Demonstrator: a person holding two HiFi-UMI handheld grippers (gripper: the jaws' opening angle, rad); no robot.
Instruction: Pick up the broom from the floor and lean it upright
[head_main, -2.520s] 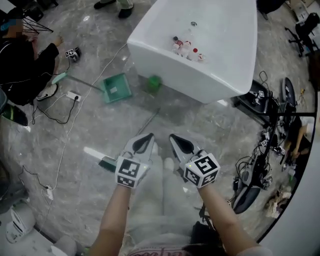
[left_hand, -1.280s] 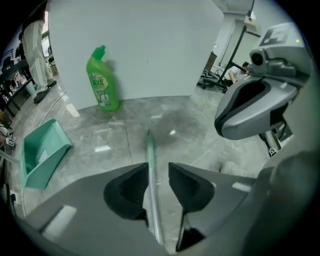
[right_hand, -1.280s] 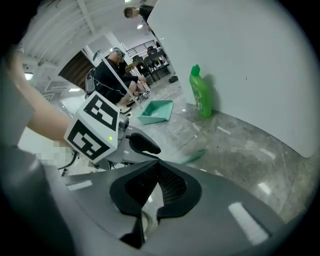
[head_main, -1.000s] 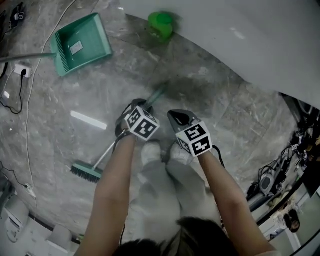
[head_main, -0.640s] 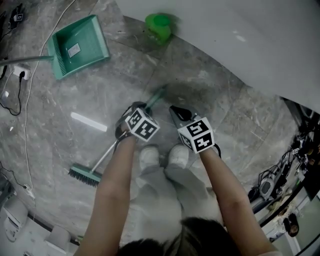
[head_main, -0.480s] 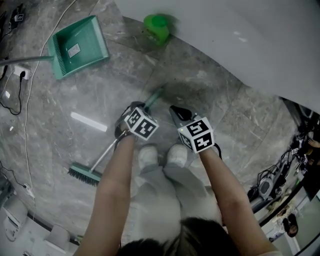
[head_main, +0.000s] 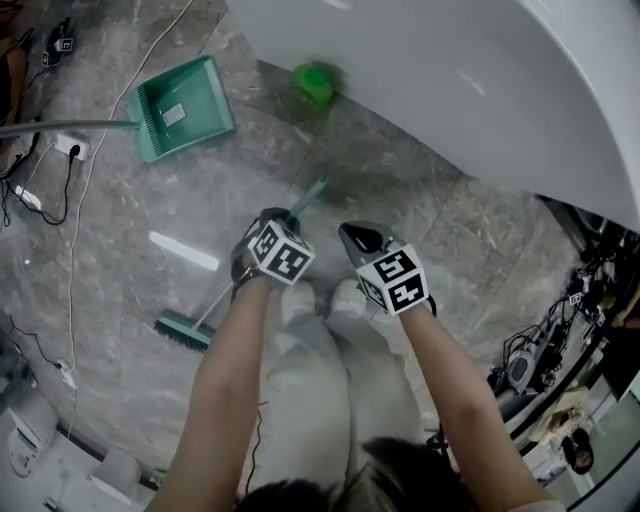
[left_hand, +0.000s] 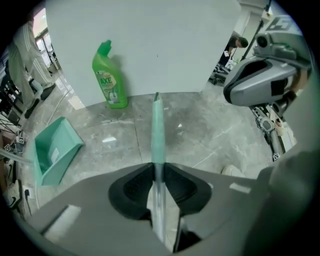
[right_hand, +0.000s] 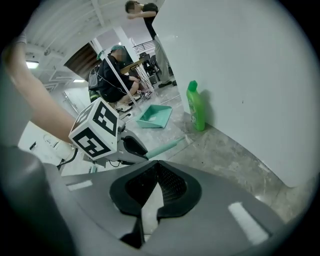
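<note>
The left gripper clamps the broom by its handle. Its jaws have just been closing, and the pads now press on the shaft from both sides. The teal end of the handle projects past the jaws toward the green bottle. The brush head sits low on the person's left, over the stone floor. The right gripper is closed and empty, just beside the left gripper.

Head view: from high above, steeply down on the floor; both gripper views: low and close, along their own jaws toward the far white tub; all share the broom handle, green bottle and dustpan.
</note>
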